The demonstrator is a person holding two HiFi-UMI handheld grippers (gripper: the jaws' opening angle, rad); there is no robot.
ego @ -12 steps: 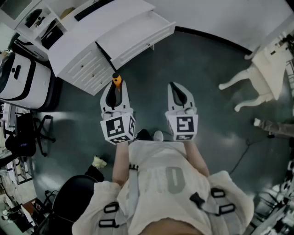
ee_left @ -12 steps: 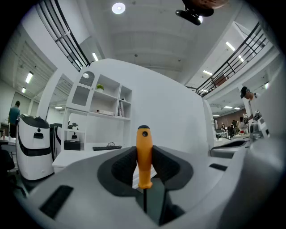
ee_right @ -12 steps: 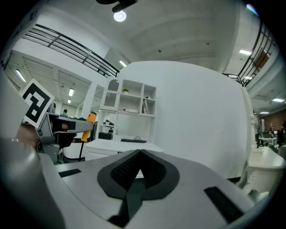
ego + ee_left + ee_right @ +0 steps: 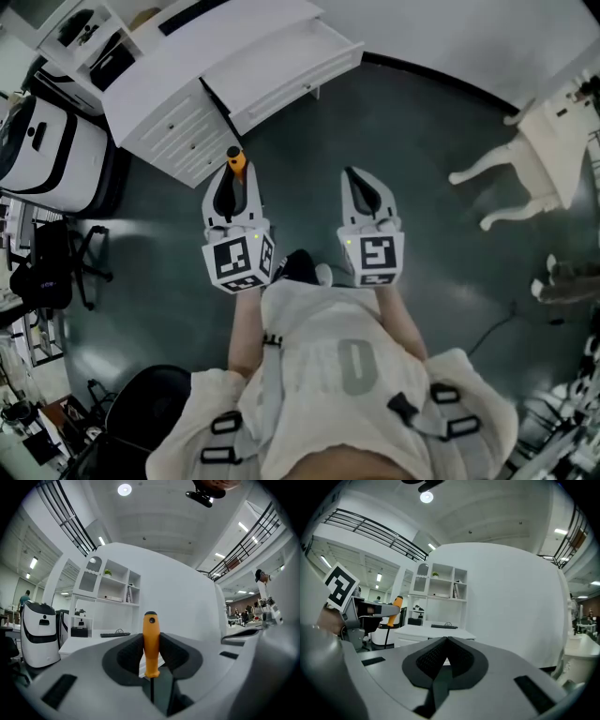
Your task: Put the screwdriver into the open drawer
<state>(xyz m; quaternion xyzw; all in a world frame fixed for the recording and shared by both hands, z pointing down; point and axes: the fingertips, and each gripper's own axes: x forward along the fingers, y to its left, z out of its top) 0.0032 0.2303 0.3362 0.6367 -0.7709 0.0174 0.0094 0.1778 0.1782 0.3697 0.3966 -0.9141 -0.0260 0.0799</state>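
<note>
An orange-handled screwdriver (image 4: pixel 236 161) sticks out from between the jaws of my left gripper (image 4: pixel 232 199), which is shut on it. In the left gripper view the handle (image 4: pixel 151 637) stands upright between the black pads, with the thin shaft running down behind it. The white desk's open drawer (image 4: pixel 281 66) lies ahead of that gripper and slightly to the right, still some way off. My right gripper (image 4: pixel 366 195) is level beside the left one, shut with nothing in it; its pads meet in the right gripper view (image 4: pixel 444 644). That view also shows the screwdriver (image 4: pixel 396 609) at the left.
A white drawer cabinet (image 4: pixel 178 131) stands under the desk, left of the open drawer. A white rounded machine (image 4: pixel 42 155) and a black office chair (image 4: pixel 52 272) are at the left. Another black chair (image 4: pixel 150 412) is behind me, and white furniture legs (image 4: pixel 525 169) at the right.
Both grippers keep the same pose and grip. The surroundings have shifted slightly as the person steps, and a dark shoe now shows below the grippers.
</note>
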